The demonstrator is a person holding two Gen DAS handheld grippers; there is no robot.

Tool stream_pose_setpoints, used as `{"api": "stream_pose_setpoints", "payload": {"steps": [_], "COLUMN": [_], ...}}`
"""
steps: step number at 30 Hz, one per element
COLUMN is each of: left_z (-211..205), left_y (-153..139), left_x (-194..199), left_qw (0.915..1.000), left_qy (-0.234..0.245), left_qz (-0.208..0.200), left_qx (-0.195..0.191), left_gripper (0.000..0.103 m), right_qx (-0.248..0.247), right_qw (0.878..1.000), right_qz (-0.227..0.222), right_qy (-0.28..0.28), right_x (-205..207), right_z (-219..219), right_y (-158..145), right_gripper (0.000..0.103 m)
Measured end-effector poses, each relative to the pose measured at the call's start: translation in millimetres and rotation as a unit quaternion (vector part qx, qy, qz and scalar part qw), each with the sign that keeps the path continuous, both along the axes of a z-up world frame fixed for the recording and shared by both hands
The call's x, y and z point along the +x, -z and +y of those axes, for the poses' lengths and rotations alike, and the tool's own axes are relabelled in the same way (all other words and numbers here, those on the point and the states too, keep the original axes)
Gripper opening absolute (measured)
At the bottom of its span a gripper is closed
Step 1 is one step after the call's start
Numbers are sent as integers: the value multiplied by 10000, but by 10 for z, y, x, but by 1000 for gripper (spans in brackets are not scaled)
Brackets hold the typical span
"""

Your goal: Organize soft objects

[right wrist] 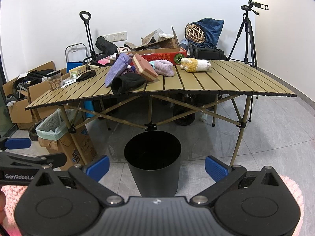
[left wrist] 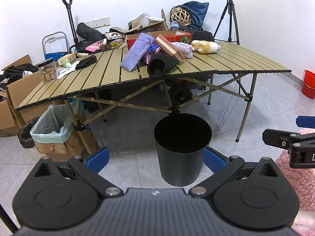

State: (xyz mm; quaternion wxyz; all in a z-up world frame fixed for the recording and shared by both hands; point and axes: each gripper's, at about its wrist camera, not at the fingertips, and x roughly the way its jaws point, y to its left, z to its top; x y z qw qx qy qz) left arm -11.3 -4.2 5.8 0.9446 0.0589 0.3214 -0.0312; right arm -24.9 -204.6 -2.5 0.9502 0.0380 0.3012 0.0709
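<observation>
Hovering above the round black plastic bin (left wrist: 182, 147), both blue-padded claws, left claw (left wrist: 156, 160) and right claw (right wrist: 157, 167), gape empty; soft items crowd the slatted olive tabletop (left wrist: 226, 63).

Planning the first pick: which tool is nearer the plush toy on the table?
Probably the right tool, though both hang back over the floor by the black bin; the plush toy lies toward the table's right, the left tool sits further left.

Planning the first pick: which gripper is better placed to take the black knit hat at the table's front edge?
Left, marginally. The black knit hat sits nearer centre in the left gripper view, left of centre for the right gripper. Both have open, empty jaws and are far back, behind the black bin.
</observation>
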Motion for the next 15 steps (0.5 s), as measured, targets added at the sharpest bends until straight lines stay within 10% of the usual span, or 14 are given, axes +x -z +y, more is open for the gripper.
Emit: {"api": "stream_pose_setpoints", "payload": {"steps": [15], "left_z": [-21], "left_y": [-32], "left_x": [198], "left_qw": [9999], "left_qy": [-78], "left_qz": [-95], "left_qx": [40], "left_gripper": [103], "right_qx": [63], "right_qw": [9998], "right_qz": [-165], "right_qy": [46], "right_x": [191], "right_z": [-64], "right_y": [-15], "right_gripper": [103]}}
